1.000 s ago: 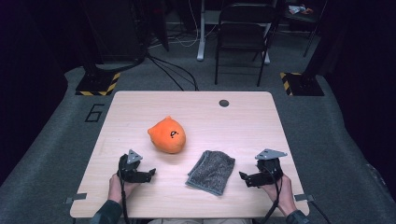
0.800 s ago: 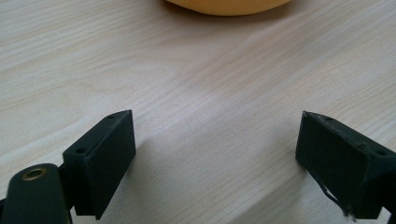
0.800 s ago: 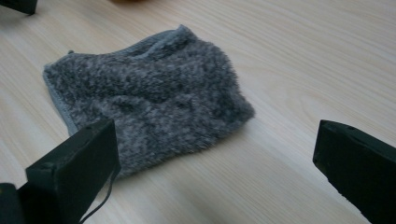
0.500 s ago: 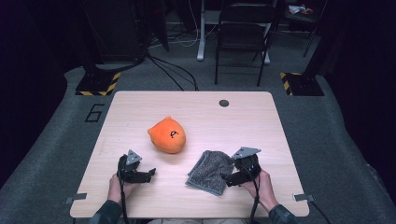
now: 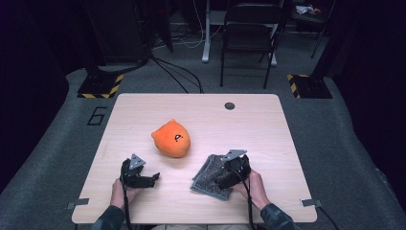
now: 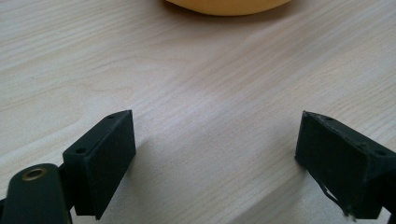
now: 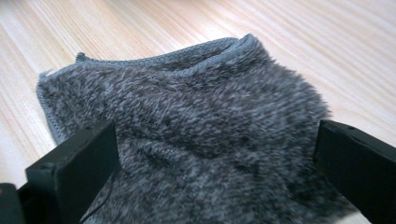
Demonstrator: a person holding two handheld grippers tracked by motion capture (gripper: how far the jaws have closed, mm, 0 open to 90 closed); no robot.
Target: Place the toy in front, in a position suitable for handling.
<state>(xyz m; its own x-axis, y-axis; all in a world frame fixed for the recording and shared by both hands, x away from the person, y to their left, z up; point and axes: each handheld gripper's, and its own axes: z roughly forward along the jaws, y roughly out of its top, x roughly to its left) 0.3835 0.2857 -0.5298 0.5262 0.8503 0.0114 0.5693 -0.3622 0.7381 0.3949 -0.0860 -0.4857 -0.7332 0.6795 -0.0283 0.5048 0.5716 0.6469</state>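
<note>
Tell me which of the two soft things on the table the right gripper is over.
The grey fuzzy cloth, lying flat near the table's front edge. The right gripper sits over it, jaws open. The orange plush stands apart, farther back.

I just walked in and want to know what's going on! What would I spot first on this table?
Probably the bright orange round plush toy near the middle of the pale wooden table. Next, the fuzzy dark grey folded cloth toward the near edge, with the right gripper over it, jaws wide apart on either side. The left gripper rests open over bare wood.
</note>
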